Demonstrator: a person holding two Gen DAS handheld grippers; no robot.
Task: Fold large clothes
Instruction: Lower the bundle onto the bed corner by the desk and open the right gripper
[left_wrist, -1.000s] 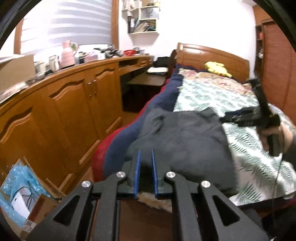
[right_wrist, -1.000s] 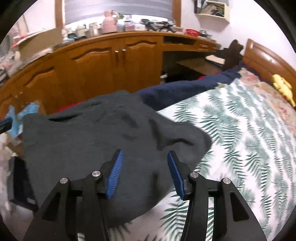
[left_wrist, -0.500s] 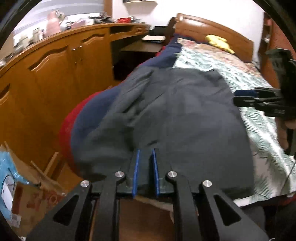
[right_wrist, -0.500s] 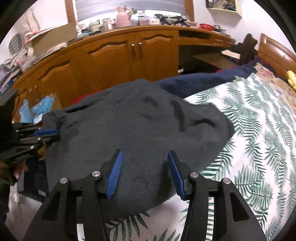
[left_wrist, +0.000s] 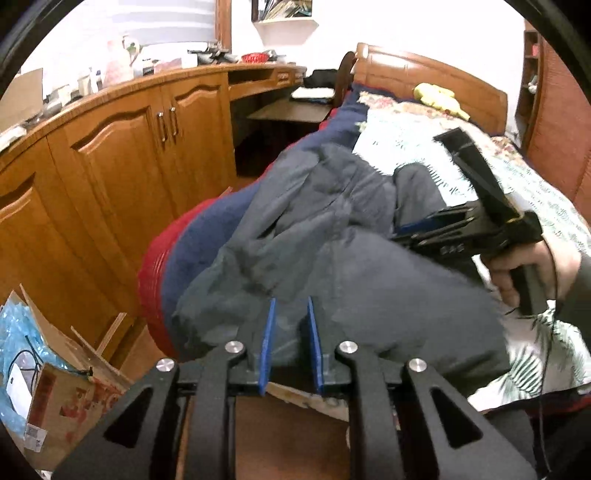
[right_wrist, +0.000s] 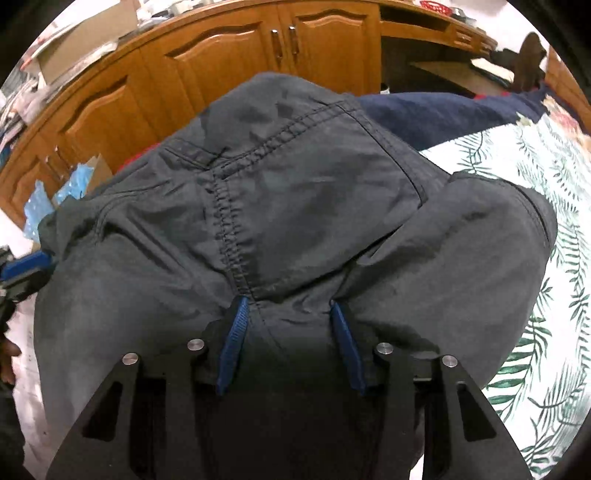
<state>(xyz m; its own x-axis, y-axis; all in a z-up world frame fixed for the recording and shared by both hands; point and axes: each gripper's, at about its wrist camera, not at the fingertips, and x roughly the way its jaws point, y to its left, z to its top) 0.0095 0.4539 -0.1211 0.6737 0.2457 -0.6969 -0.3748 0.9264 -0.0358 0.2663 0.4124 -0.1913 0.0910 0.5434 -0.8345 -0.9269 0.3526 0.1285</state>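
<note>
A: Where is the garment?

B: The dark grey trousers lie in a loose heap at the near end of the bed, partly over the navy blanket on its left edge, near the wooden cupboards.

A: What is the left gripper doing?

B: Its jaws have just been opening, with a narrow gap between them. Cloth sits in that gap at the near edge, but I judge the pads are not pressing on it, as if the edge is being let go.

A: And the right gripper?

B: Its jaws have just been closing a little but stand apart, the tips resting on the cloth below the stitched seam. Whether it has a pinch, I cannot tell. The right hand holds it low, likely to gather a fold there.
</note>
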